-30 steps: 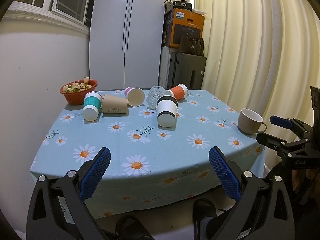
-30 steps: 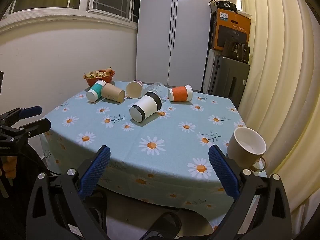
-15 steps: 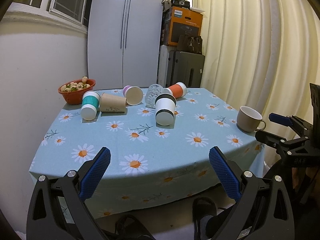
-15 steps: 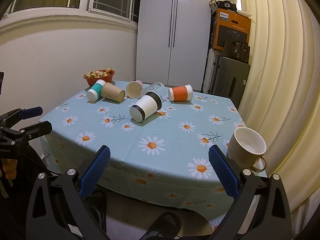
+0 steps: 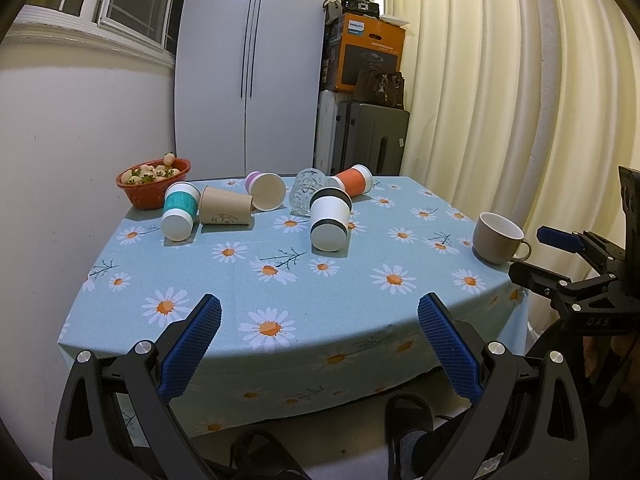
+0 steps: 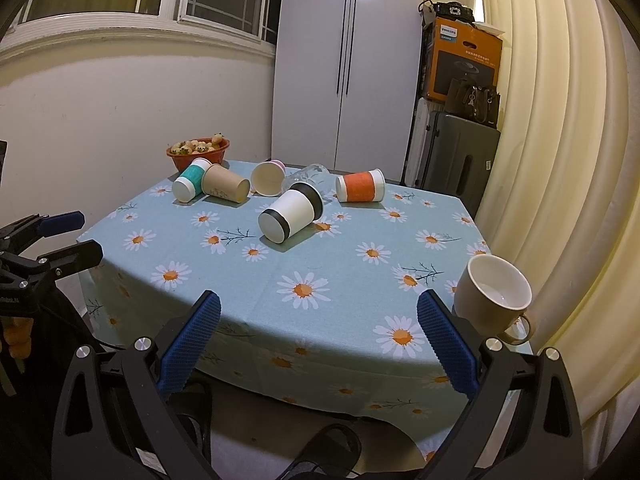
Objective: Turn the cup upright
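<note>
Nothing on the table [image 5: 224,280] has shifted. Both grippers, left [image 5: 319,340] and right [image 6: 318,338], hang empty, jaws spread. Nearest toppled: black-banded paper cup [image 6: 290,212], beside the glass [image 6: 308,176]; light, crushable; grip mid-wall gently.

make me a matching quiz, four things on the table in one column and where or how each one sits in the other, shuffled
Things
1. mug
2. black-banded cup
3. red bowl
4. orange cup

Places or states
a. far corner by the wall, holding fruit
b. upright, near the table's curtain-side edge
c. on its side, nearest the table's middle
d. on its side at the far end, beside the glass

Pairs: 1-b, 2-c, 3-a, 4-d
</note>
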Available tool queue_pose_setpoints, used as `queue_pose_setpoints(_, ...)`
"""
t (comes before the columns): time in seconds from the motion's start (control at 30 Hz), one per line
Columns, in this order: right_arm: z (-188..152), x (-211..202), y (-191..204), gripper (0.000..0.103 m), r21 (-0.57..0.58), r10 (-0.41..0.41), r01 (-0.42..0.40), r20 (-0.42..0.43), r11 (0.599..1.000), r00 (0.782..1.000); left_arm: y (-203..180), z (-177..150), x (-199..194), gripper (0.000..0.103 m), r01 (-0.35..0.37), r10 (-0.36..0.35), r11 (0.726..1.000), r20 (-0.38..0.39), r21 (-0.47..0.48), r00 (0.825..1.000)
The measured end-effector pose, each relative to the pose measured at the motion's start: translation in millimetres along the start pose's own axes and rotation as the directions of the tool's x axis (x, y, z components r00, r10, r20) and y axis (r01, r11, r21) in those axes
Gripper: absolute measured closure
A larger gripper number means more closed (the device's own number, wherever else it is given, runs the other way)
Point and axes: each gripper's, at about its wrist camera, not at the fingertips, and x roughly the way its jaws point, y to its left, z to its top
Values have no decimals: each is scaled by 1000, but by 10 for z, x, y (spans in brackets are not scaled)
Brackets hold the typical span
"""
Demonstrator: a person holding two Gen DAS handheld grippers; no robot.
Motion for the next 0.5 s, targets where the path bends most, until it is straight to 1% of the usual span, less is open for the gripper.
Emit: queue_pose_setpoints(0.5, 1, -1, 15, 5, -3, -1, 1, -3, 1000, 1000, 4, 1, -11, 7, -1, 1, 1000, 2, -2, 1000)
